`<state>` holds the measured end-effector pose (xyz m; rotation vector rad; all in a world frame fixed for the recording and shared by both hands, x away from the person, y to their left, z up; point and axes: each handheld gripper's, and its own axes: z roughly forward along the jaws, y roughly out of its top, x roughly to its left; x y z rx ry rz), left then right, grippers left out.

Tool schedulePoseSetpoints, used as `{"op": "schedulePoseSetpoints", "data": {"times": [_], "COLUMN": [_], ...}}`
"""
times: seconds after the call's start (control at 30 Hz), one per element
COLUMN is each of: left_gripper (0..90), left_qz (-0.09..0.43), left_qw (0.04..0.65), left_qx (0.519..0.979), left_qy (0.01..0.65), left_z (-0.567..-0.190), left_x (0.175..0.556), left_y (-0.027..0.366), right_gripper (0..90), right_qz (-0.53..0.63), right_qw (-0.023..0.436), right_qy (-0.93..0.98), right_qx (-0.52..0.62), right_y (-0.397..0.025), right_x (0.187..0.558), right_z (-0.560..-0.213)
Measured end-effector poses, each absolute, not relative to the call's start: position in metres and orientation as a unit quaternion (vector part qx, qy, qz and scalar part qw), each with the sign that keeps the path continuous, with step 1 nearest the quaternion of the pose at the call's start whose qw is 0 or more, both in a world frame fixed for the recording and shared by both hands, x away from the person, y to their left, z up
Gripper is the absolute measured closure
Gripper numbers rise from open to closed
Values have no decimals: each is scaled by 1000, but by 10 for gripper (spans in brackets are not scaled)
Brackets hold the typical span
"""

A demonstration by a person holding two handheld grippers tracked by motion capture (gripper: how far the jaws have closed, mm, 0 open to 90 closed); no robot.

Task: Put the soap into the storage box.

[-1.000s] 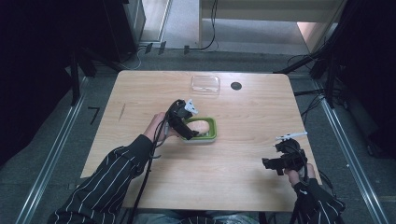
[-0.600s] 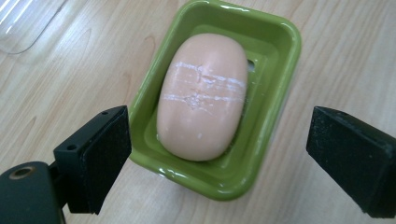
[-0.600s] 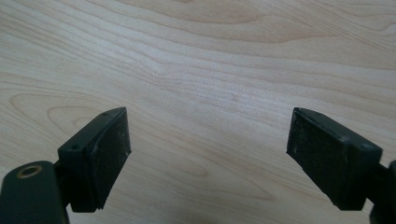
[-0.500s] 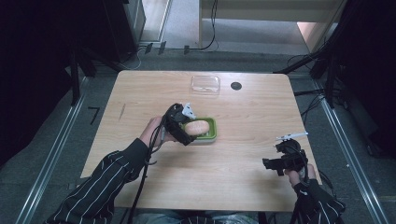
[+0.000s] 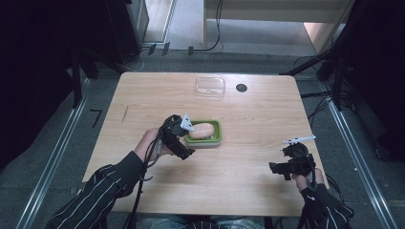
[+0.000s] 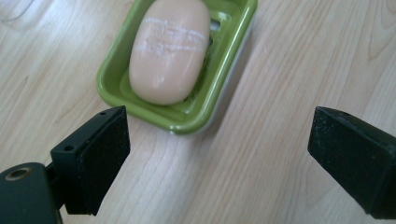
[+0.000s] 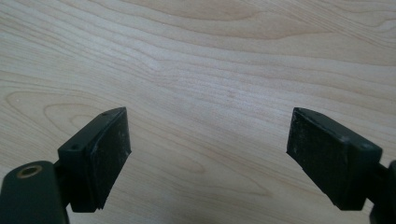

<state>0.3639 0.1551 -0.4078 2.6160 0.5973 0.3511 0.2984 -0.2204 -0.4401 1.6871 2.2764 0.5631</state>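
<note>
High view: green dish [image 5: 206, 138] mid-table [image 5: 248, 191], peach soap [image 5: 203, 129] lying in it. Left gripper [image 5: 180, 138] just beside the dish's left end; right gripper [image 5: 286, 167] well apart, near the right edge. Clear lid [image 5: 210, 86] at the far edge.

Left gripper view: jaws wide apart, empty; soap [image 6: 169, 50] oval, smooth, whitish streaks across it; dish [image 6: 187, 116] glossy.

Right gripper view: jaws apart over bare wood.

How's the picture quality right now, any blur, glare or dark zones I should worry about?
High view: table evenly lit, surroundings nearly black, clear lid faint against the wood. Left gripper view: soap and green soap dish sharp, near pads slightly soft. Right gripper view: wood grain crisp, no glare.
</note>
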Motion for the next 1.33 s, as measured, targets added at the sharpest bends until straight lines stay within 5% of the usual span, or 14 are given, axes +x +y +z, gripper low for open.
{"op": "schedulePoseSetpoints", "data": {"times": [1.33], "left_gripper": [49], "left_qz": [107], "left_qw": [165], "left_qx": [956], "left_qy": [217], "left_z": [-432], "left_x": [303], "left_y": [181], "right_gripper": [141], "right_qz": [192], "right_qw": [130], "right_qy": [785], "right_qx": [574], "right_y": [-222], "right_x": [295], "right_z": [-441]}}
